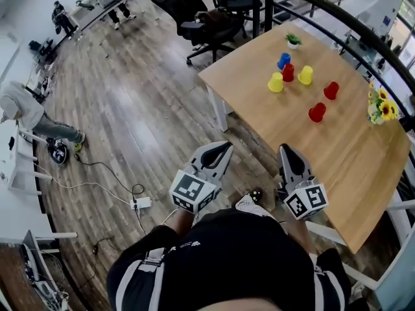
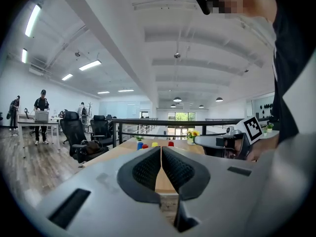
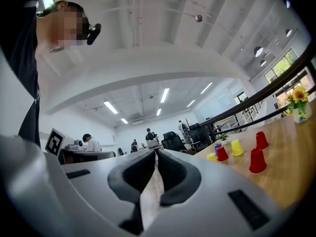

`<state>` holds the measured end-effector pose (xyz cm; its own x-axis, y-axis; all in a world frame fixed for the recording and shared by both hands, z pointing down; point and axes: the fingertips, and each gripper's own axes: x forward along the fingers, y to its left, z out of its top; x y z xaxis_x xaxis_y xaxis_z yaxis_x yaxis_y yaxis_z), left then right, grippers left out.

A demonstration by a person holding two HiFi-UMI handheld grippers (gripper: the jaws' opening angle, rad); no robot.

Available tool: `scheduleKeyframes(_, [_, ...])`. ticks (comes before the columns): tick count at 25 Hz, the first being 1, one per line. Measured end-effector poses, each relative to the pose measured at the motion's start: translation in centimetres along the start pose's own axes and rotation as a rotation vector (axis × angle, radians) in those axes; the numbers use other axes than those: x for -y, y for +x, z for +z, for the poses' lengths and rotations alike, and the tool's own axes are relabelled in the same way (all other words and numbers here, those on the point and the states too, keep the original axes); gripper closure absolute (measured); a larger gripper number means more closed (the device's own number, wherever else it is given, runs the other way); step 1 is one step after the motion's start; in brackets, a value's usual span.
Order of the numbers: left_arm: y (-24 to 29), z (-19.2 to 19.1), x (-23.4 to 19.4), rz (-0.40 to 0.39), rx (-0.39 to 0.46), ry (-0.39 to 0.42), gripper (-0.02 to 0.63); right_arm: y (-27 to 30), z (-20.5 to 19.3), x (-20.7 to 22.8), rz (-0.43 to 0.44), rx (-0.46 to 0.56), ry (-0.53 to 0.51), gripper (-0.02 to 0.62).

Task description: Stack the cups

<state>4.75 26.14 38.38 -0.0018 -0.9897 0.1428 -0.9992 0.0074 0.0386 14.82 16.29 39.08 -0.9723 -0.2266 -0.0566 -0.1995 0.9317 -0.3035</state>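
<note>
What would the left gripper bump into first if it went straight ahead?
Likely the nearest yellow cup on the wooden table: the left gripper points that way, nothing nearer. It might pass above it; height unclear.

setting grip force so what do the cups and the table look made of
Cups: probably thin plastic; flat bright red, yellow and blue, smooth walls. Table: wood or wood-look laminate; pale grain streaks, matte top. Too far off to be sure.
</note>
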Motion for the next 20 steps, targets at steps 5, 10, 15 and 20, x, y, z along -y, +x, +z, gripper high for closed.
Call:
scheduleKeyframes(5, [6.3,2.1,-2.8,-0.031,-0.005,0.032,0.589,3.7,2.3,5.4,-0.04,0.007,-0.011,0.569])
scheduleKeyframes(10, [11.7,2.3,-4.2,-0.091,-0.026,0.025,0.589,4.8,3.0,10.1,-0.123,0.008,-0.005,0.564])
scheduleKeyframes(15, [16.3,2.3,-4.1,-0.165,-0.042,0.044,0.589,4.6,3.5,13.0,-0.187,0.03,0.004,0.557])
scheduleKeyframes(20, [19.7,2.9,-2.7,-0.276,-0.042,0.082,0.589,3.4,3.8,14.7,-0.275,0.043,-0.003,0.546])
